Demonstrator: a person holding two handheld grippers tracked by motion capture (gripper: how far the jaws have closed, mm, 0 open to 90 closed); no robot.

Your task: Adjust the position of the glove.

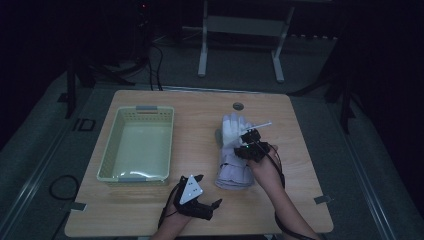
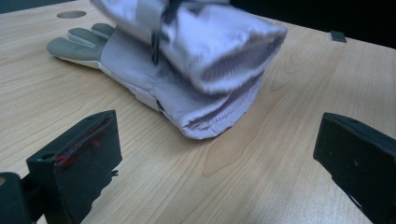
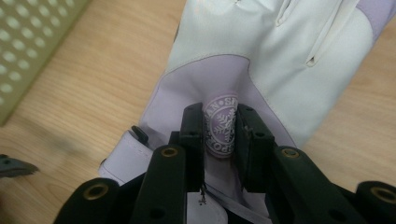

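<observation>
Right claw (image 3: 220, 140) pinching soft, padded white-and-lilac ski glove (image 1: 234, 150) by its back patch; left claw (image 1: 202, 192) open, near cuff.

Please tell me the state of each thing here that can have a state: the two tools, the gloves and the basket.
Right tool: shut on the top glove, pinching a fold with a snowflake badge.
Left tool: open, holding nothing, low near the cuffs.
Top glove: one end raised off the lower one.
Lower glove: flat on the table.
Basket: upright, empty.
</observation>
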